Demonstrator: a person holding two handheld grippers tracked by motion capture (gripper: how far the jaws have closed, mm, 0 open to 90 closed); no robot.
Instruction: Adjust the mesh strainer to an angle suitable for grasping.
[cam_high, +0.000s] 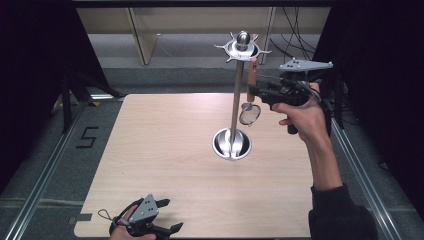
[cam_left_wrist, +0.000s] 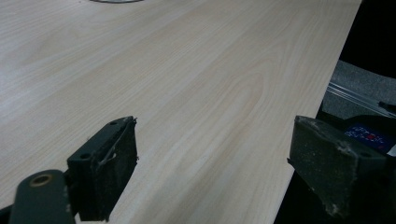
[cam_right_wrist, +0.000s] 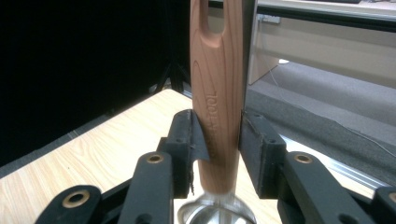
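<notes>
- Strainer: small round metal mesh strainer with a reddish-brown wood-grain handle (cam_high: 252, 75) hangs upright at right of centre in the high view, mesh bowl down, handle up. Right gripper view shows a slot hole near the handle's top and embossed lettering down its face (cam_right_wrist: 217, 93).
- Right gripper (cam_high: 255, 91), black with a grey three-cornered plate on top, is clamped across the handle's lower part. Both padded jaws press the wood, narrow gap set by handle width; pads look worn and frayed.
- Stand: tall polished steel utensil stand (cam_high: 237, 95) sits at centre of the high view, with a round dished base, slim pole, ball cap and a ring of thin hooks at the top. Strainer hangs just right of the pole, handle tip just below the hook ring; hook contact cannot be told.
- Pole stands just beside the strainer's handle, between it and the left of the frame.
- Left gripper (cam_high: 165, 216) lies low at the bottom left of the high view, on the near table edge, jaws spread wide, nothing between them. Pads are rough black foam (cam_left_wrist: 112, 163).
- Table: pale wood-laminate table (cam_high: 165, 150), fine straight grain, rounded corners; dark curtains at both sides, cables at upper right.
</notes>
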